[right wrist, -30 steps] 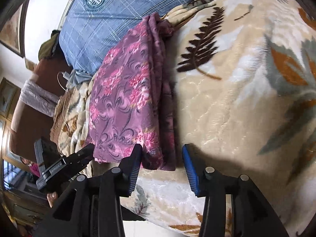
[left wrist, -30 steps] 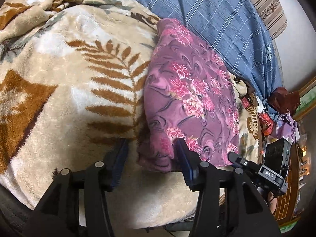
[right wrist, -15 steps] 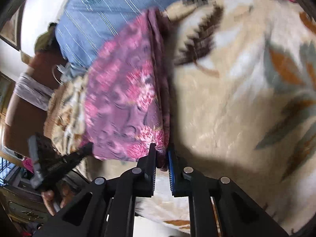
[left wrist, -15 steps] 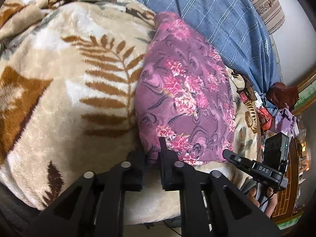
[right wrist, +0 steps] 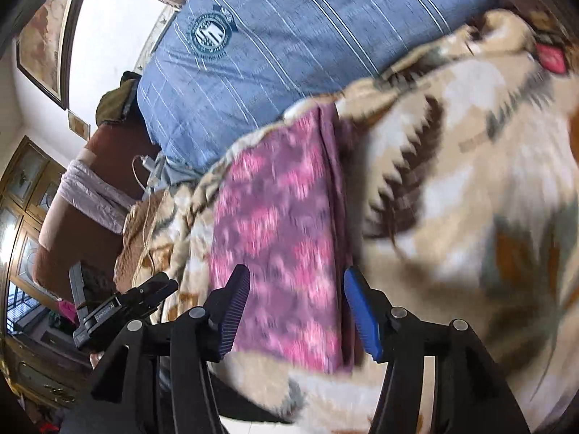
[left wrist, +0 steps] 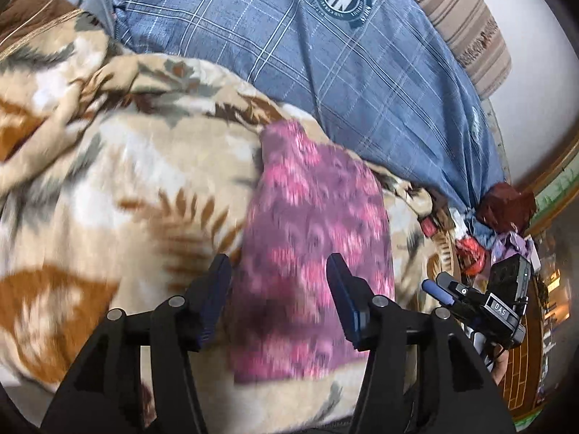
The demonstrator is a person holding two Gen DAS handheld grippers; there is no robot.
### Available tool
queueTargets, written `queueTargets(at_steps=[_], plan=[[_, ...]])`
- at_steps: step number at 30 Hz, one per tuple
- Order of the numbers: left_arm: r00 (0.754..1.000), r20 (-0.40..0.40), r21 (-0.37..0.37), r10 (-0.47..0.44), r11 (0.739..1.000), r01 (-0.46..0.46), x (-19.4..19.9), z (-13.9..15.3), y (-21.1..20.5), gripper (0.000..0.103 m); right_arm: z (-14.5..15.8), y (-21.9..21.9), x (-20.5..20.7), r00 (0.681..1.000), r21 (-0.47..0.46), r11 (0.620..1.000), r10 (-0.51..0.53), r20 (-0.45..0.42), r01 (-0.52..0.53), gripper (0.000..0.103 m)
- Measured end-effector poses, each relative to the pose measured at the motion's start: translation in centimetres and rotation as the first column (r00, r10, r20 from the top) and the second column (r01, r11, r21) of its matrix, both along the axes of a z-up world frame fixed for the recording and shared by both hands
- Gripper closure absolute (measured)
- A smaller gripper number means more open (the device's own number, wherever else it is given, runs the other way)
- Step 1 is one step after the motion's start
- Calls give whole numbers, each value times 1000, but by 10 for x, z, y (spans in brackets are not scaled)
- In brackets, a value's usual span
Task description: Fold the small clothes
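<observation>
1. Floral purple cloth [left wrist: 315,253] [right wrist: 286,253], the thing to fold, is thin and soft, printed in pink blossoms on mauve, and lies as a long folded strip flat on the blanket; both views are smeared by motion blur, so finer weave cannot be told.
2. Under it spreads a plush fleece blanket [left wrist: 119,195] [right wrist: 470,188], cream with rust and brown fern leaves, rumpled into soft ridges.
3. Beyond the cloth's far end lies a blue plaid pillow [left wrist: 325,54] [right wrist: 289,36] of woven fabric with a round crest emblem, and behind that a striped beige cushion [left wrist: 466,18].
4. Left gripper [left wrist: 280,294] stands with jaws wide apart, holding nothing; the cloth's near end lies between and just ahead of its ribbed blue pads.
5. Right gripper [right wrist: 296,307] is likewise spread and empty, with the cloth's near end filling the gap between its pads, the layered edge toward the right one.
</observation>
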State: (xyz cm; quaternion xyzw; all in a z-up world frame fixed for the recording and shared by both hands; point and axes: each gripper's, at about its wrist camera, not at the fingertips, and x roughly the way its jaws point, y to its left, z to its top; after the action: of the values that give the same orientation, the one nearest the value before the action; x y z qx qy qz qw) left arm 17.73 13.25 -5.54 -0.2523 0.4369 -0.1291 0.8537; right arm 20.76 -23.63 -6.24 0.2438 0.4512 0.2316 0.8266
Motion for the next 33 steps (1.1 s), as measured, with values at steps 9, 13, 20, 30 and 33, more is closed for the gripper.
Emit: queueTargets(at_steps=[9, 13, 20, 30, 33], plan=[[992, -121, -66, -28, 998, 21, 113, -33, -2, 49, -8, 22, 98, 999, -134, 991, -14, -41, 8, 47], [984, -167, -99, -55, 994, 38, 161, -50, -10, 49, -19, 34, 137, 998, -191, 981, -27, -54, 16, 58], [985, -159, -147, -71, 988, 47, 170, -74, -19, 60, -33, 55, 148, 1000, -347, 938, 1, -8, -4, 74], [989, -106, -79, -101, 993, 93, 173, -60, -31, 79, -30, 53, 142, 1000, -364, 931, 0, 21, 8, 96], [987, -114, -78, -111, 992, 103, 176, -63, -30, 80, -28, 50, 141, 1000, -354, 935, -8, 23, 15, 96]])
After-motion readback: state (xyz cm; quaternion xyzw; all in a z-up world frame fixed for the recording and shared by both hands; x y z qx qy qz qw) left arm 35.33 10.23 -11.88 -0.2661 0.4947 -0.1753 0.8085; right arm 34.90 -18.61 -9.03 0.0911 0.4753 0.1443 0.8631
